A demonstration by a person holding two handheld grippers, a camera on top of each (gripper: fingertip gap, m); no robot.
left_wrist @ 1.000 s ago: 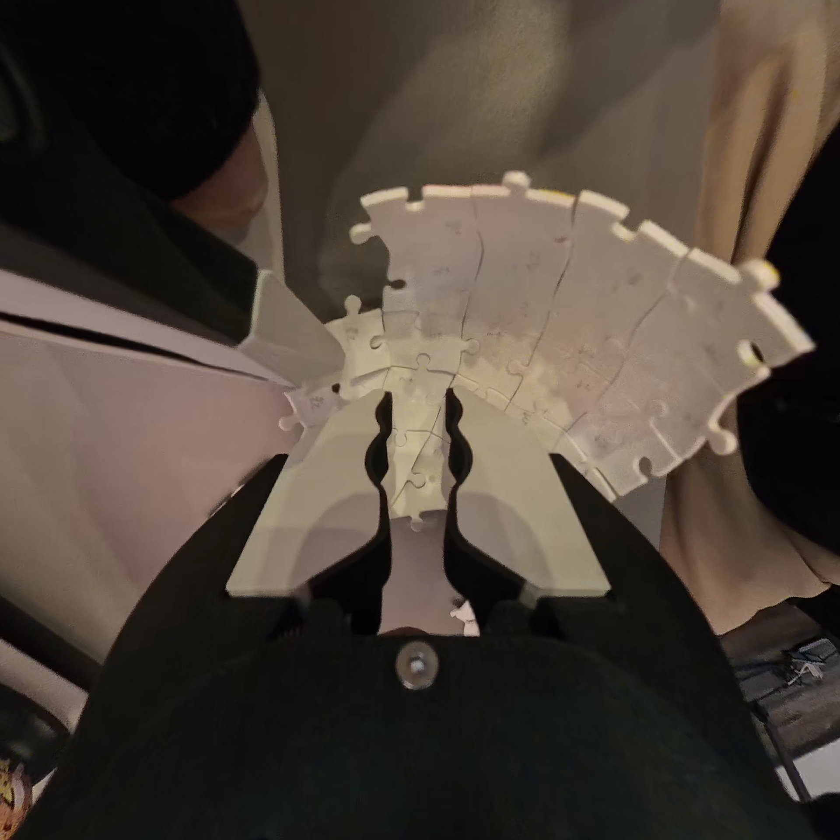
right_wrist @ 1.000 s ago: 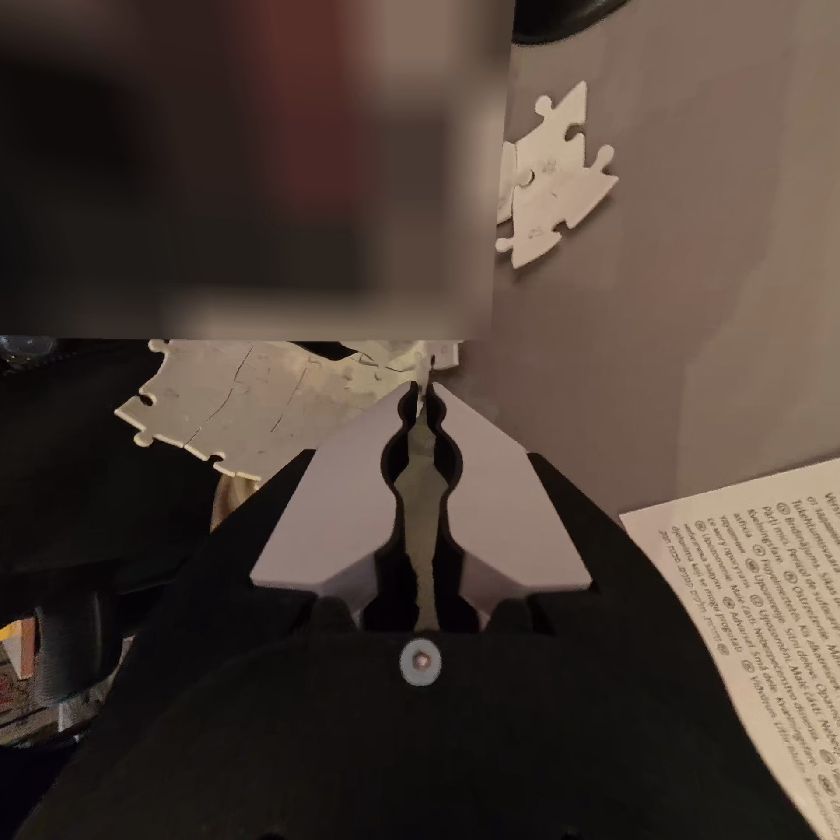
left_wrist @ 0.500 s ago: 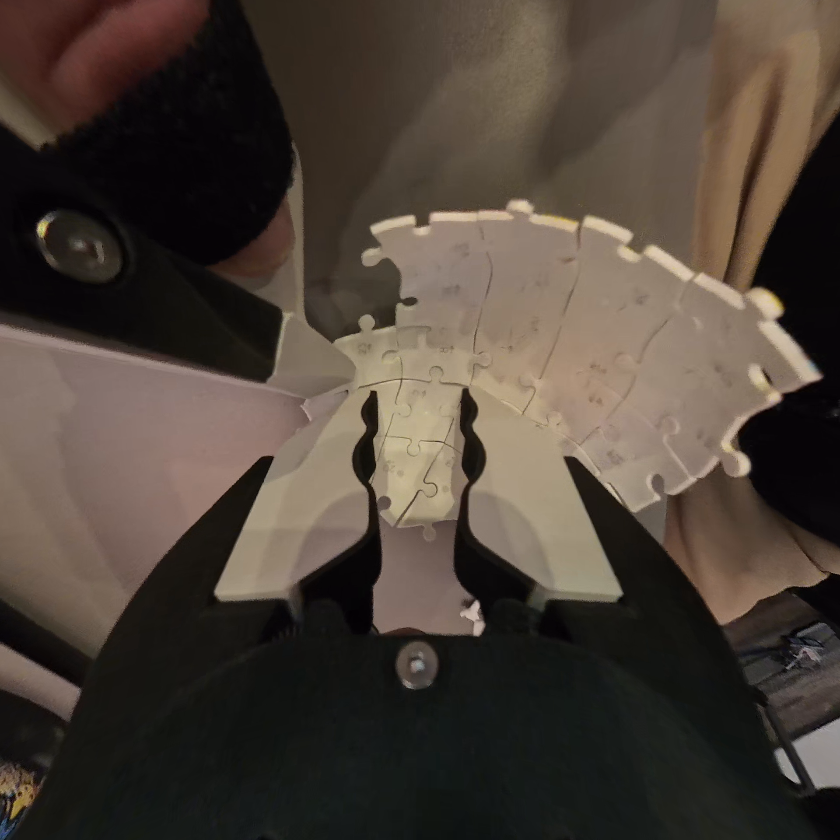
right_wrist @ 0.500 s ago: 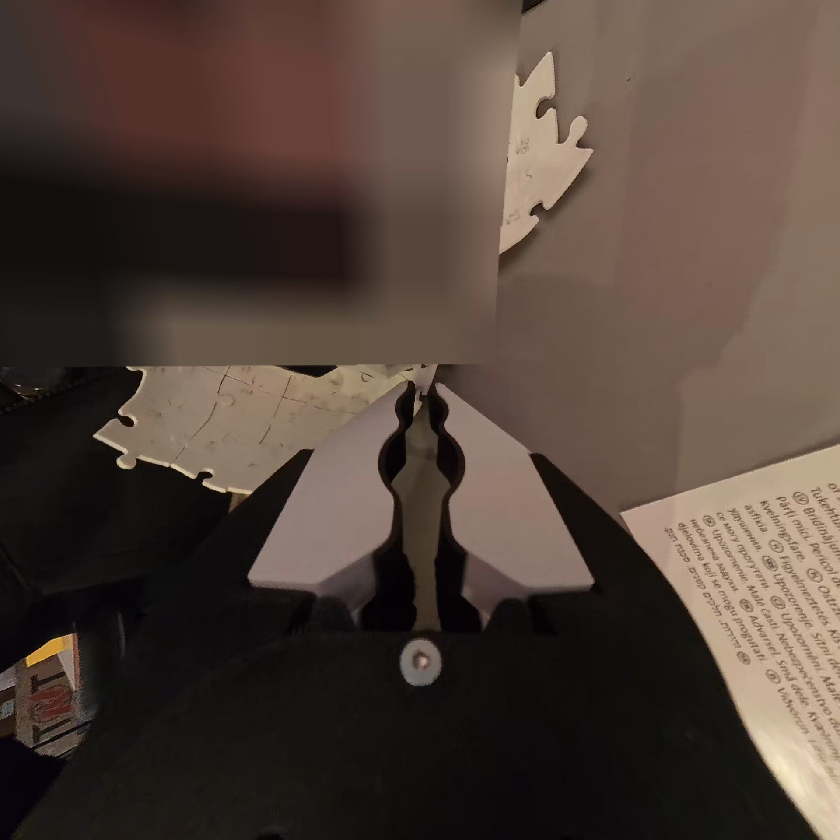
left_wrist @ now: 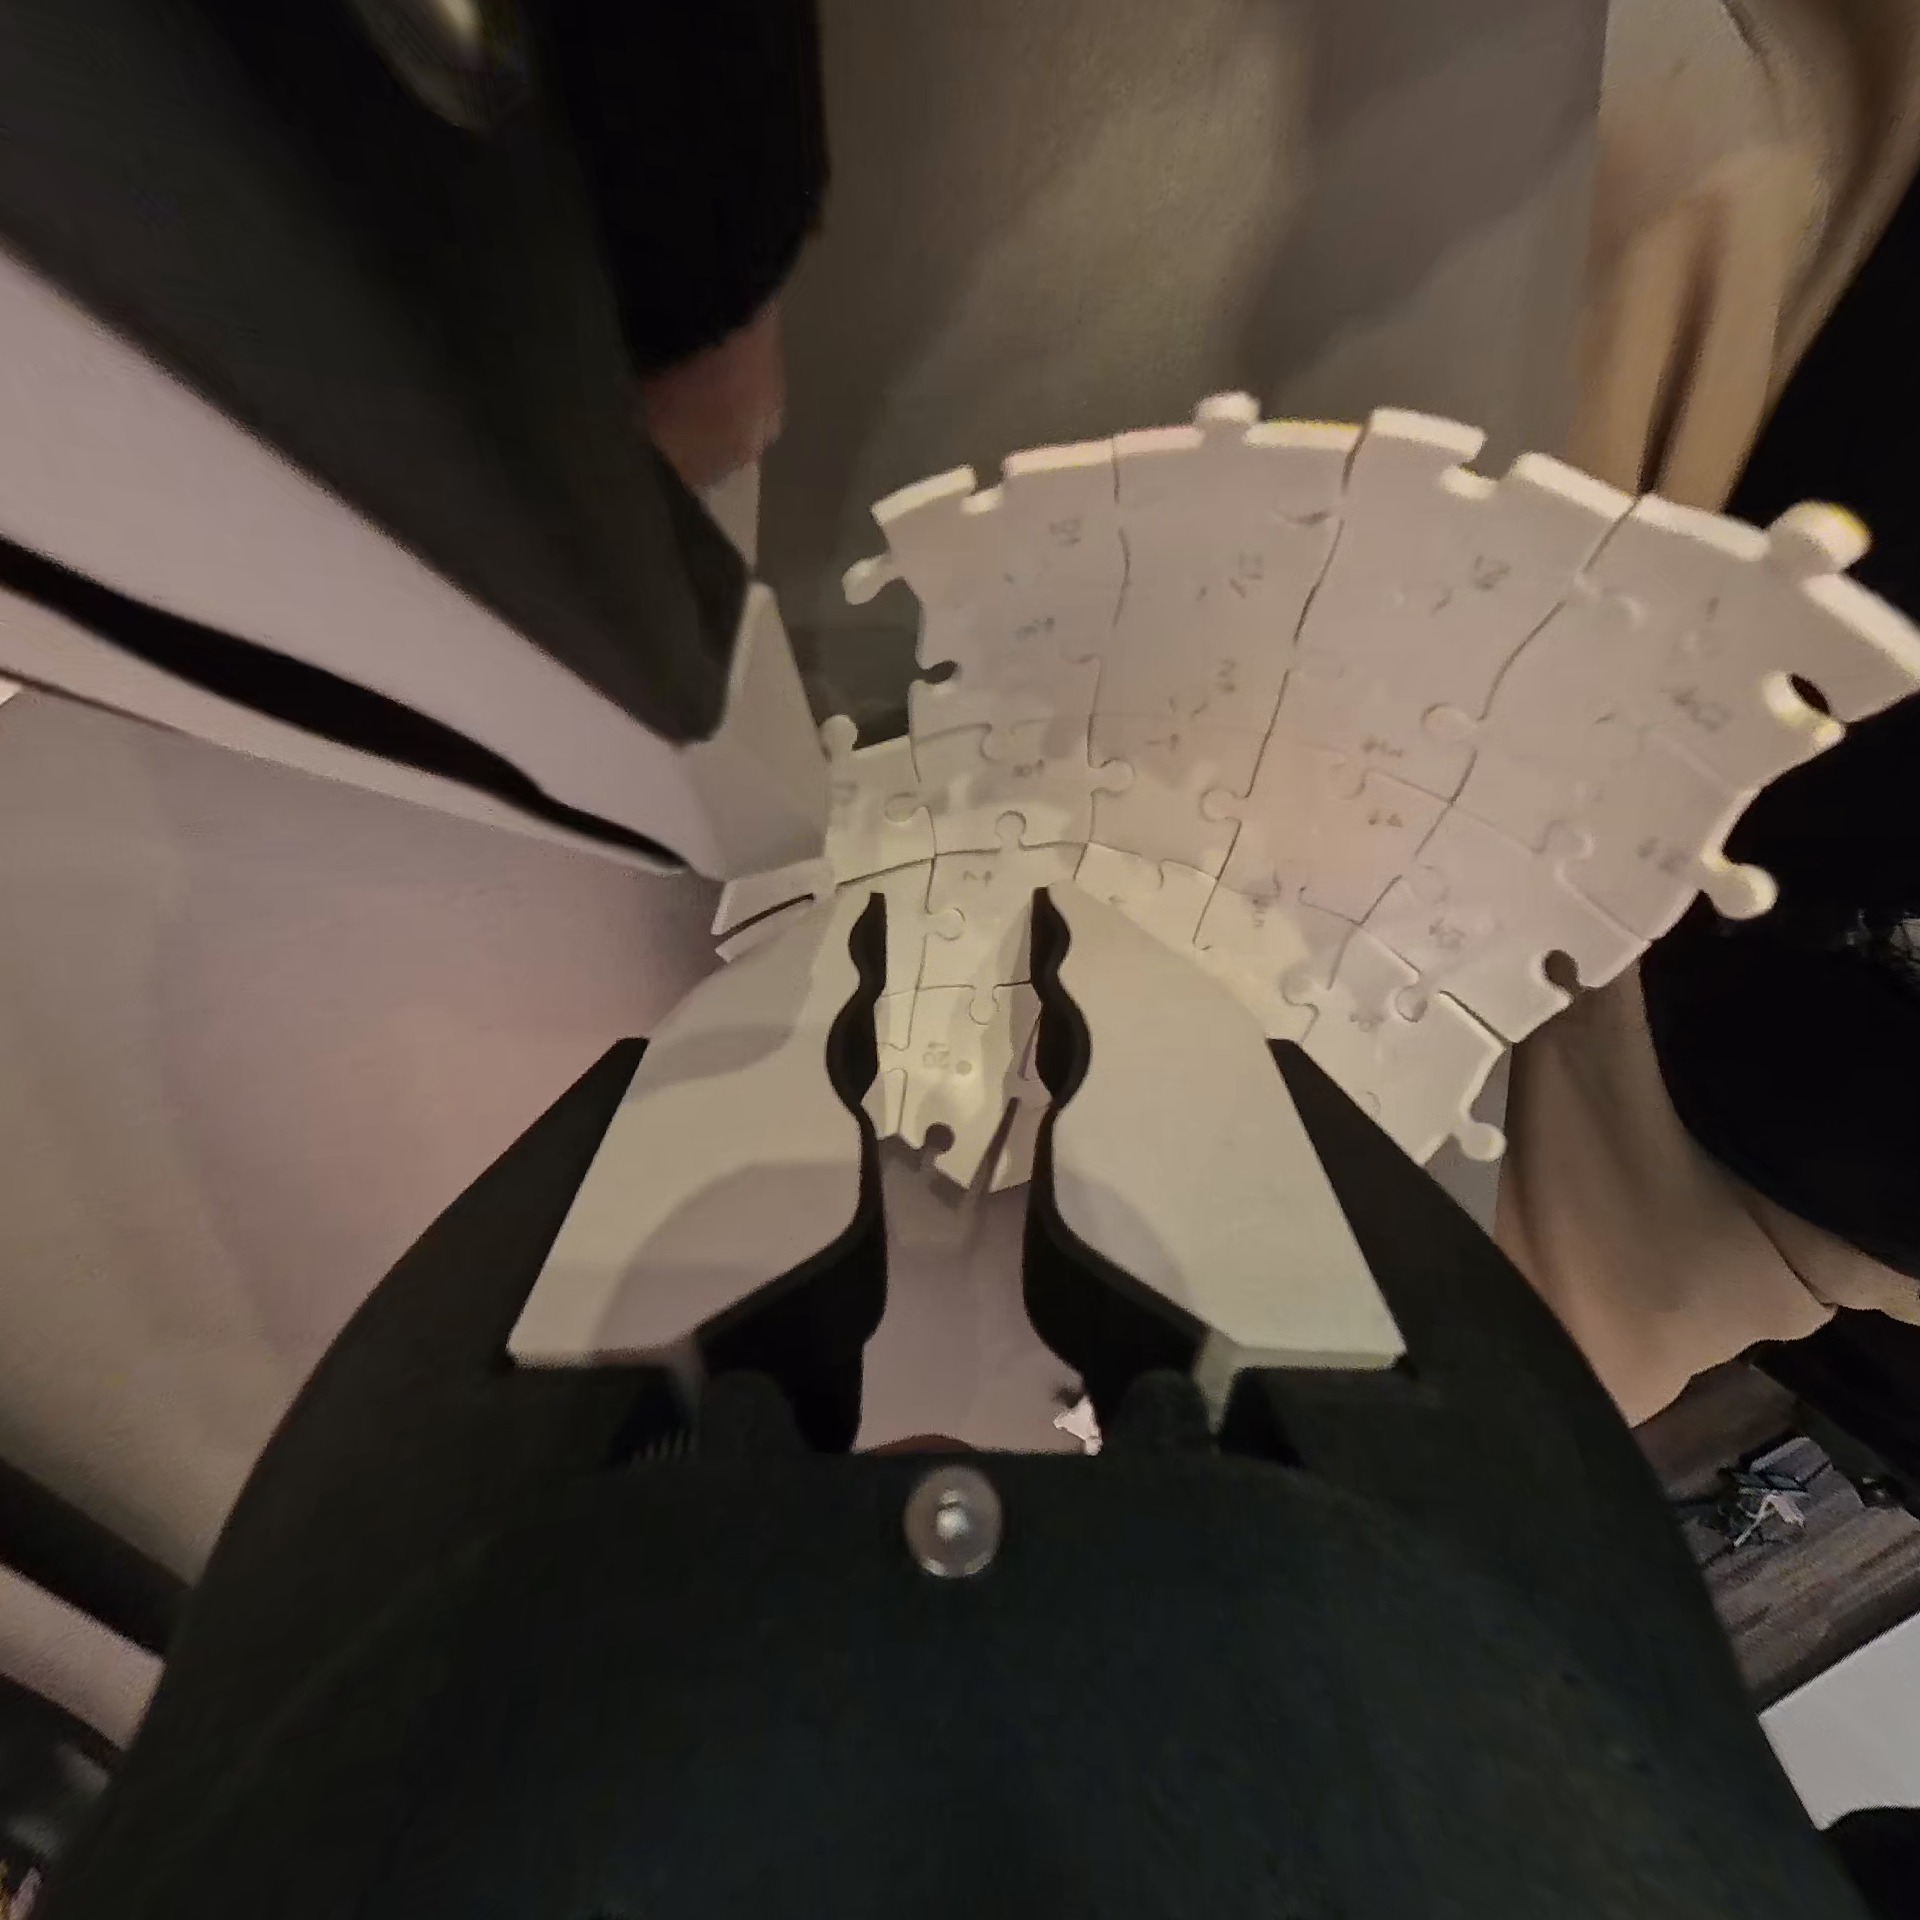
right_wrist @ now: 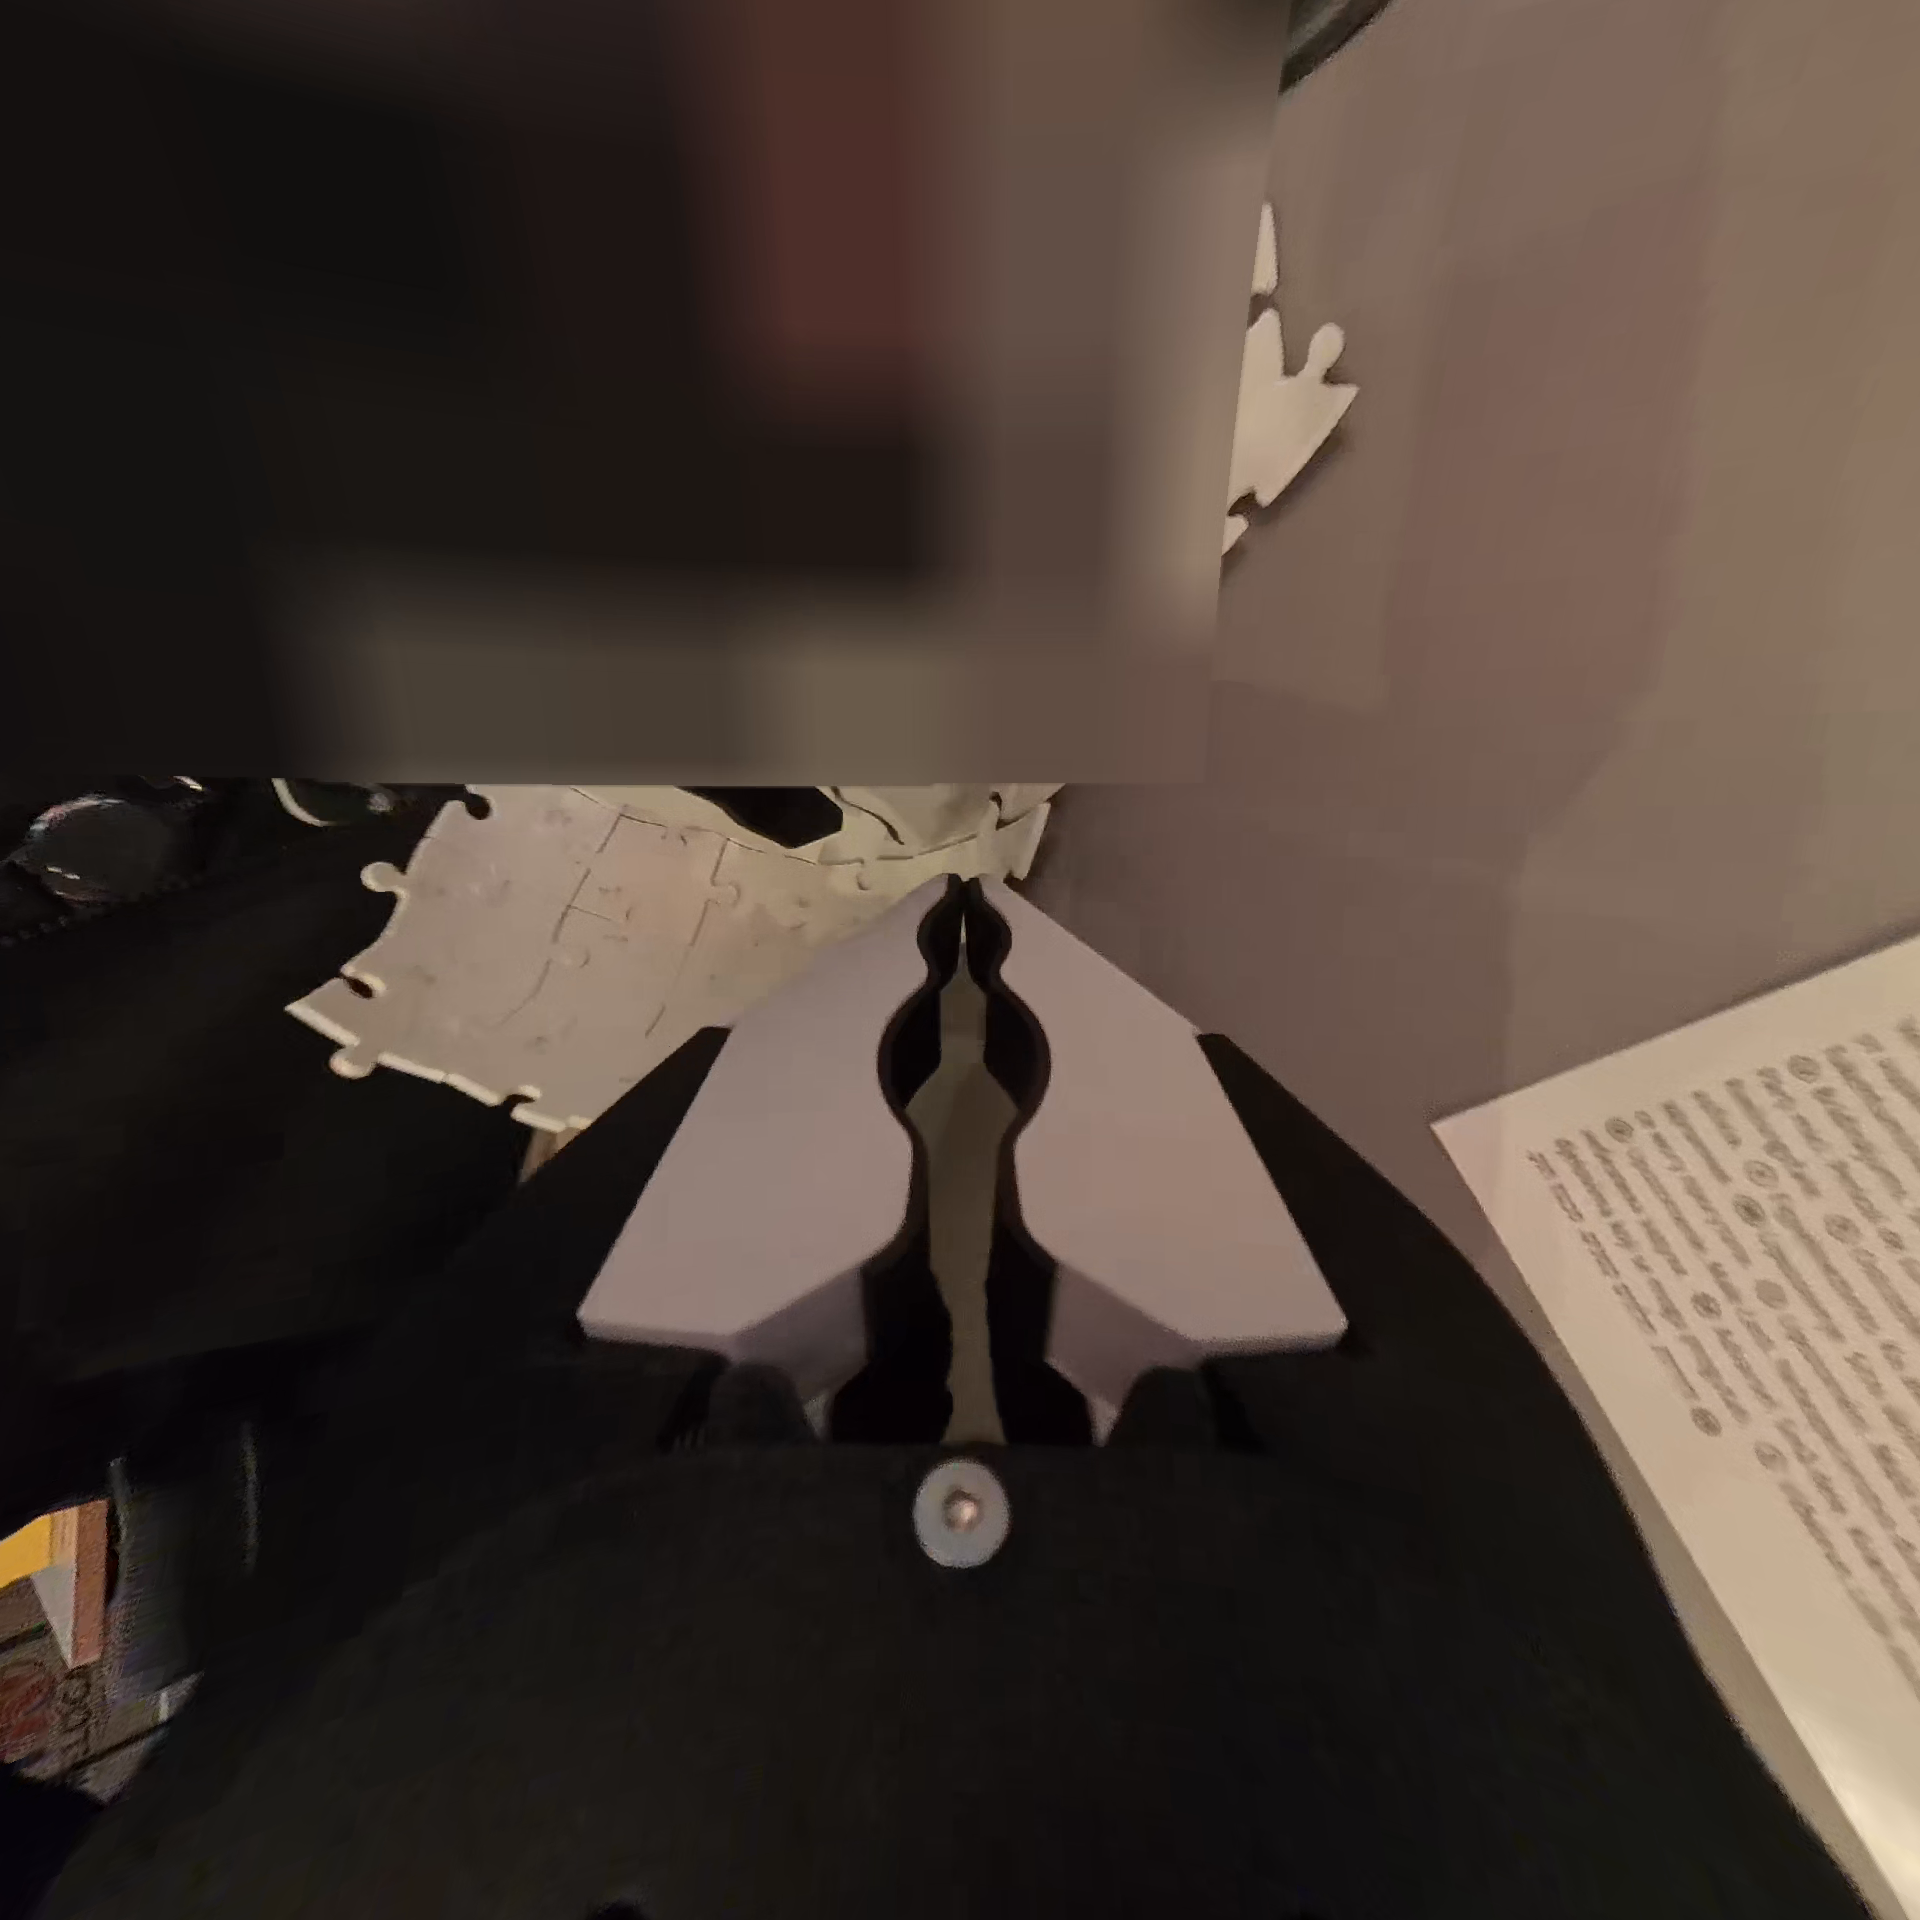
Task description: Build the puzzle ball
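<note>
The left claw (left_wrist: 956, 914) grips the narrow end of the curved fan of joined puzzle pieces (left_wrist: 1351, 748), its fingers set narrowly on either side, so the wide part spreads free ahead and to its right, clear of the desk (right_wrist: 1558, 727). The right claw (right_wrist: 964, 894) is pinched nearly closed at the fan's edge, probably pressing a tab home; what it grips I cannot tell. Spare pieces (right_wrist: 1283, 416) lie well ahead of it, a printed sheet (right_wrist: 1714, 1299) to its right.
</note>
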